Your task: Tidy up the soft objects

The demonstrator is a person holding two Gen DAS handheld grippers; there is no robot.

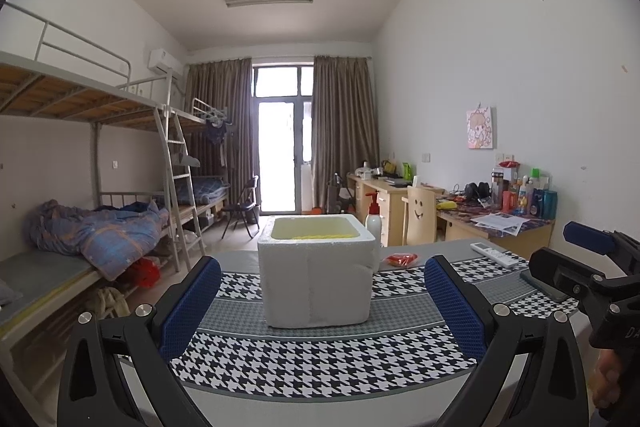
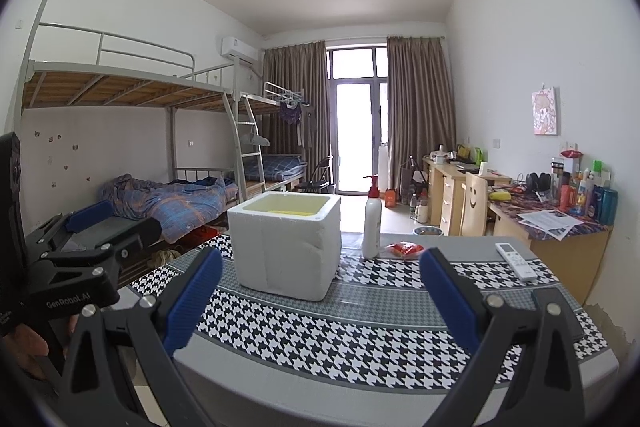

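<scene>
Two hand-held grippers held wide in front of a white foam box

The left hand-held gripper (image 1: 322,301) and right hand-held gripper (image 2: 320,297) are spread wide, holding nothing. Behind the foam box (image 1: 318,271) on the surface (image 1: 320,367), a red soft packet (image 1: 401,259) and a white bottle (image 2: 371,223) are seen

Black angular left gripper (image 1: 322,301) and right gripper (image 2: 320,301) frames, silver screws, blue ribbed pads (image 1: 191,305); white "GenRobot.AI" lettering just above bare hand (image 2: 24,343).
</scene>
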